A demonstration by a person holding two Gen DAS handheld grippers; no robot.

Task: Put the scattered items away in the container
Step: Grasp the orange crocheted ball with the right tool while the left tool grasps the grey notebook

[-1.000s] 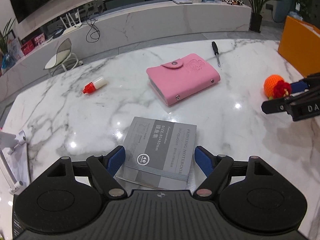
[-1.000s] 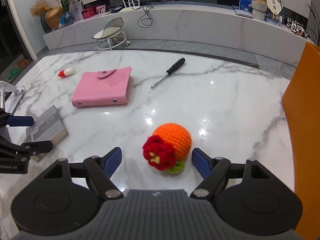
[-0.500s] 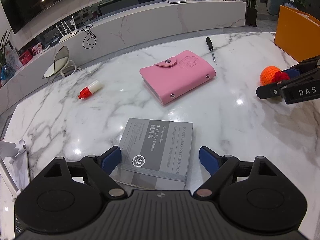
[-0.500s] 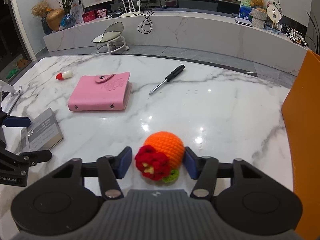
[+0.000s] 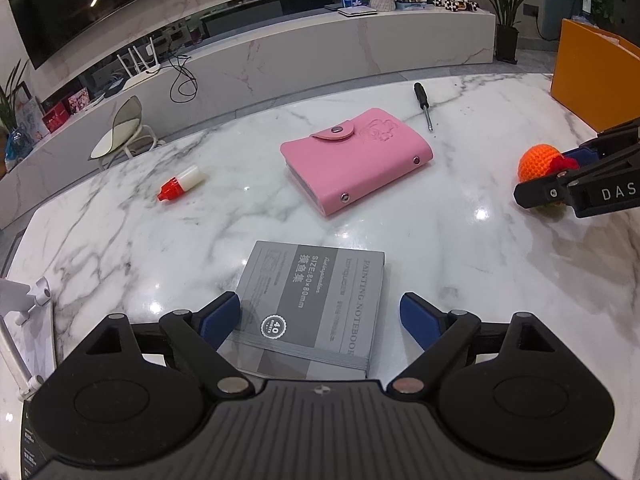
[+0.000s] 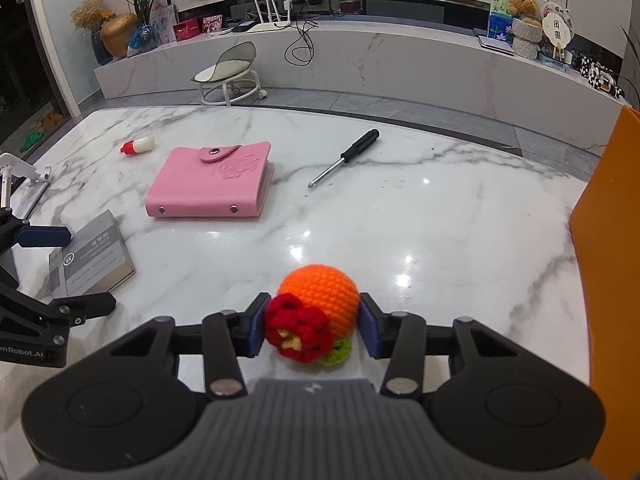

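Right gripper has its fingers clamped on the orange crocheted ball with a red flower, sitting on the white marble bench. Left gripper fingers are spread apart around the grey square notebook.

A glossy, veined marble table is seen under a knitted woollen ball, a smooth leather-like pink wallet, a matt paper-covered notebook, and a screwdriver of black plastic and bright metal.
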